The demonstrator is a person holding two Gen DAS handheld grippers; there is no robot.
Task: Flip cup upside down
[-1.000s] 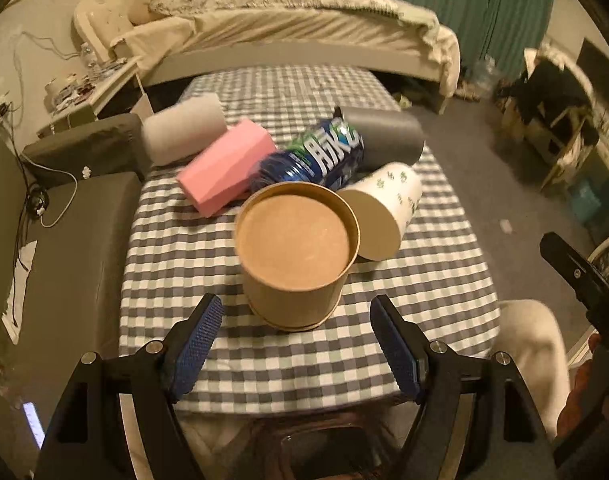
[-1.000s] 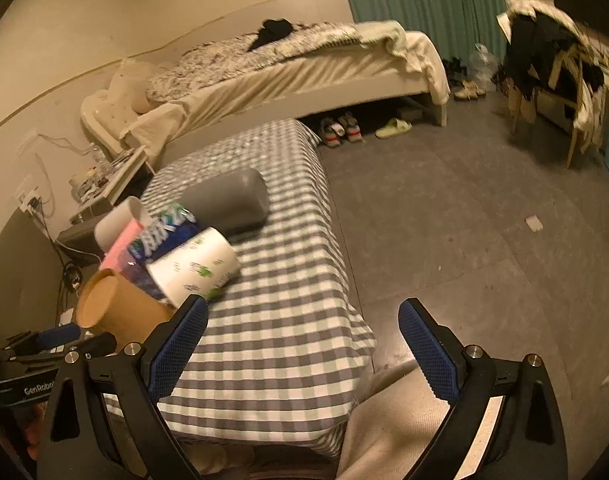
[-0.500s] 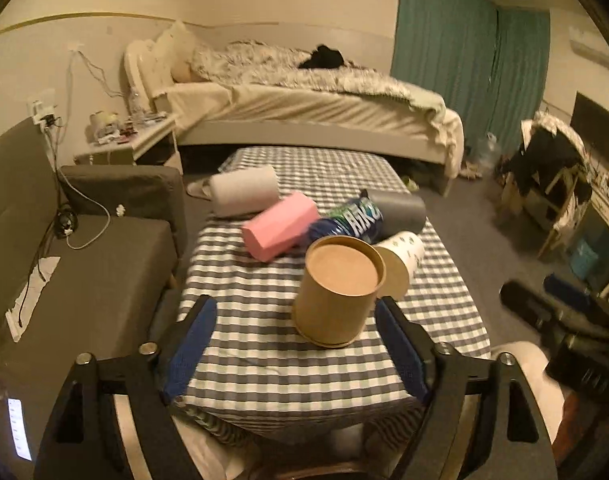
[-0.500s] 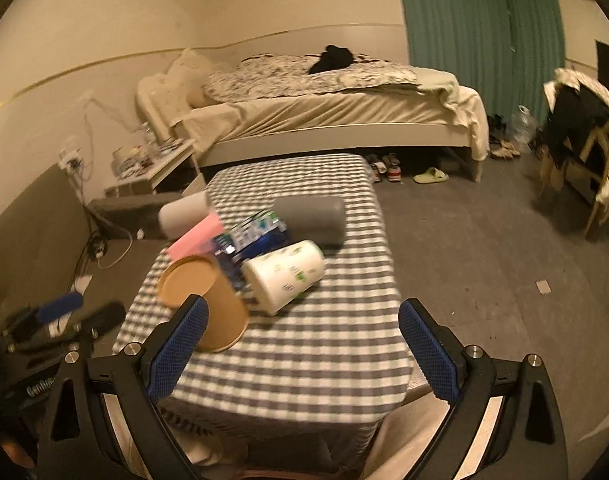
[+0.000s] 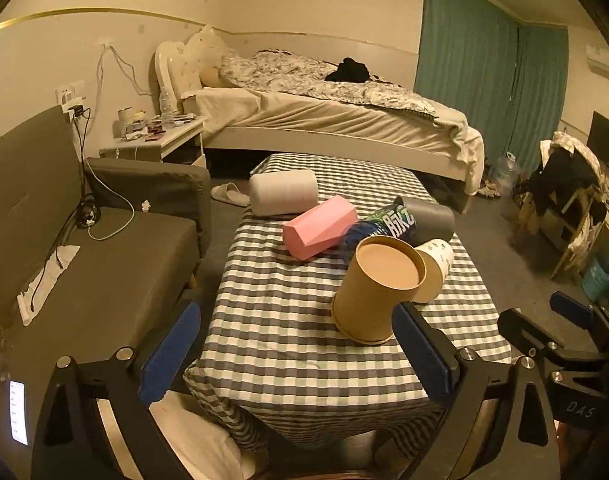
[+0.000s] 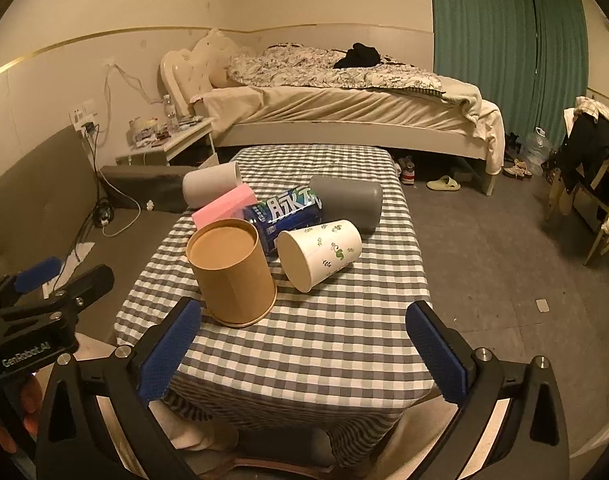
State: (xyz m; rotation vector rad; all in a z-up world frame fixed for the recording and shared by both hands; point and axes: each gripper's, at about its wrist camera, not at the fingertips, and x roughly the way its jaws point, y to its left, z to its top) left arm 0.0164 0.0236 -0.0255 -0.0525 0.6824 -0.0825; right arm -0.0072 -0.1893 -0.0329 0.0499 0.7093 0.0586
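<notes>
Brown paper cup [image 6: 234,272] is standing upside down, base uppermost, on the checked table [image 6: 324,344]. White patterned cup [image 6: 320,254] is lying on its side at its 3 o'clock, blue can [image 6: 286,216] at 12 o'clock. Left gripper [image 5: 296,354] and right gripper [image 6: 304,354] are both gaping wide, holding nothing.

A desk [image 6: 304,352] under a grey-and-white checked cloth fills the middle of the right wrist view. Lower left of centre, a brown paper cup [image 6: 232,270] stands mouth down on the cloth. Right of it a white leaf-print cup [image 6: 324,252] lies on its side. Behind them lie a blue can [image 6: 284,212], a pink block [image 6: 224,204], a grey cylinder [image 6: 348,200] and a white cylinder [image 6: 210,186].
</notes>
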